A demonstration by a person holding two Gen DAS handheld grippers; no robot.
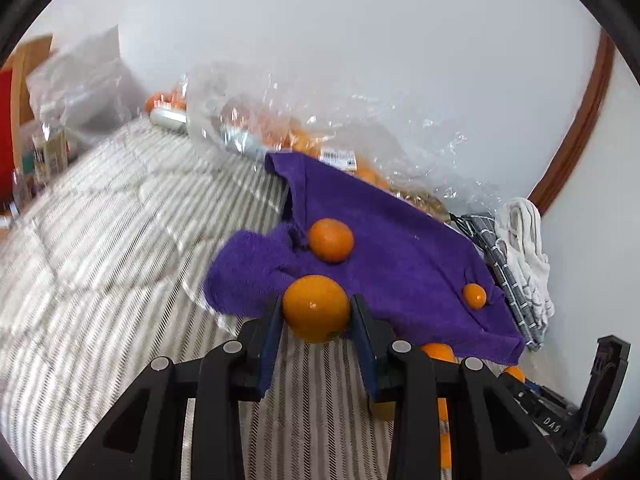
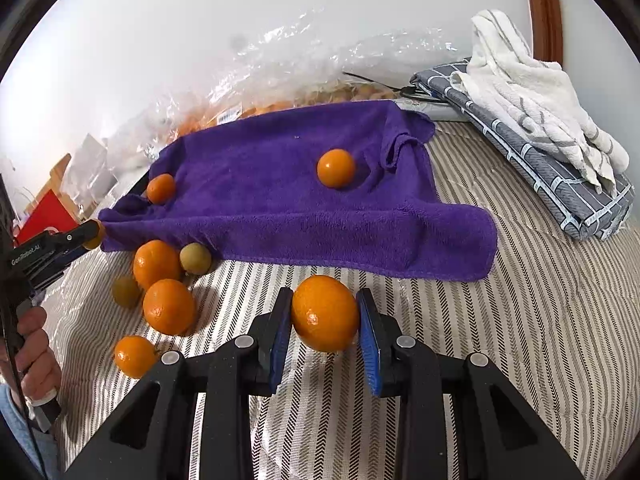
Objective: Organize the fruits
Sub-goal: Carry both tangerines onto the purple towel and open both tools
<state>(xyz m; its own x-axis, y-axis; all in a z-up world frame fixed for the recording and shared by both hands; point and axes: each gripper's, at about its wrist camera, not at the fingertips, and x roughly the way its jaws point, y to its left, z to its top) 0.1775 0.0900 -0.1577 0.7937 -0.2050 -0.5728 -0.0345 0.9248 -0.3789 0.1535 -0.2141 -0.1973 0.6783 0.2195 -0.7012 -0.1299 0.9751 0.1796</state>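
Plain white wall (image 1: 360, 40), brown wooden trim (image 2: 542, 8), striped bedcover (image 2: 520, 320)

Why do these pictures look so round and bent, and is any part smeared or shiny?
Both wrist views are fisheye: black corners, straight edges bowed, like the brown door frame. Left wrist view: the striped bedding and the clutter at far left are motion-smeared, while the orange between the gripper's pads stays sharp. Right wrist view: sharp overall; daylight glints off the crinkled plastic bag and the held orange.

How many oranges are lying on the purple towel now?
2. One orange lies near the towel's right side, and a smaller one at its left edge. Others are held or lie on the bed; folds may hide more.
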